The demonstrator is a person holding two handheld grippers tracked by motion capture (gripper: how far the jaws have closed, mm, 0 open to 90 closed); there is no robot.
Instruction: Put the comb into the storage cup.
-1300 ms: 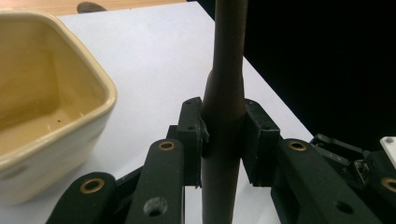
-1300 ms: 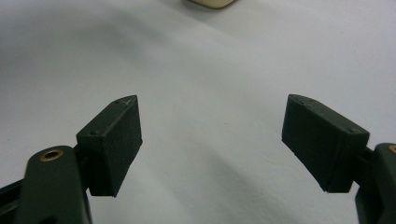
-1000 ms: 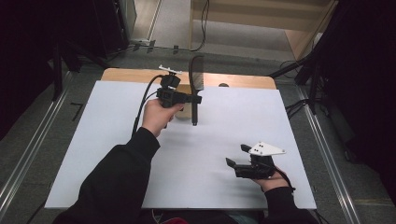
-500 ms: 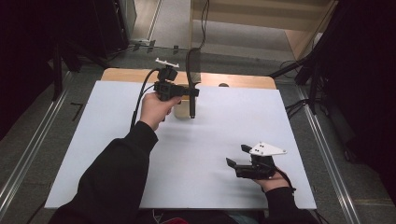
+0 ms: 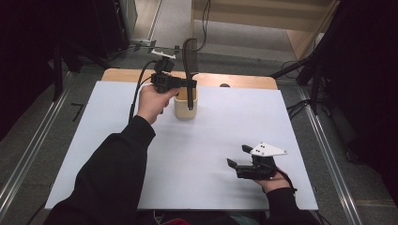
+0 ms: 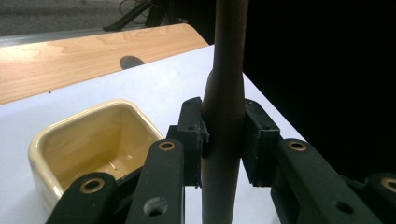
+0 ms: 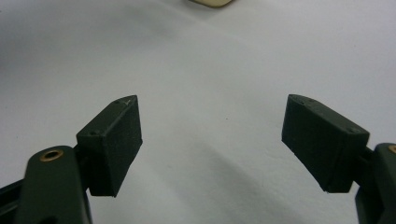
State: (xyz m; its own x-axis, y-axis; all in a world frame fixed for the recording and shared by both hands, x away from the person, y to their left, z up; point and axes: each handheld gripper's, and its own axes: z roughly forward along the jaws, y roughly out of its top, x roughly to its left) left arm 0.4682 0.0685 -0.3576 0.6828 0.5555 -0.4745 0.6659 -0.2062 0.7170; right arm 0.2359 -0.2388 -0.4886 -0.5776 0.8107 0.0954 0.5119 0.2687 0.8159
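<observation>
The left gripper [image 5: 187, 84] is clamping a dark spatula [image 5: 189, 65] upright — long axis vertical, handle end hanging directly over the cream cup [image 5: 185, 108]. Well short of the cup, the right gripper [image 5: 239, 157] is resting wide open — empty.

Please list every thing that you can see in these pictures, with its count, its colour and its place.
Spatula: one, dark, held upright above the cup.
Cup: one, cream-yellow, square, far middle of the table.
Table: one, white top with a wooden strip at its far edge.
Left hand-held gripper: one, black, shut on the spatula's handle.
Right hand-held gripper: one, black with a grey plate, open, resting near the table's near right edge.
</observation>
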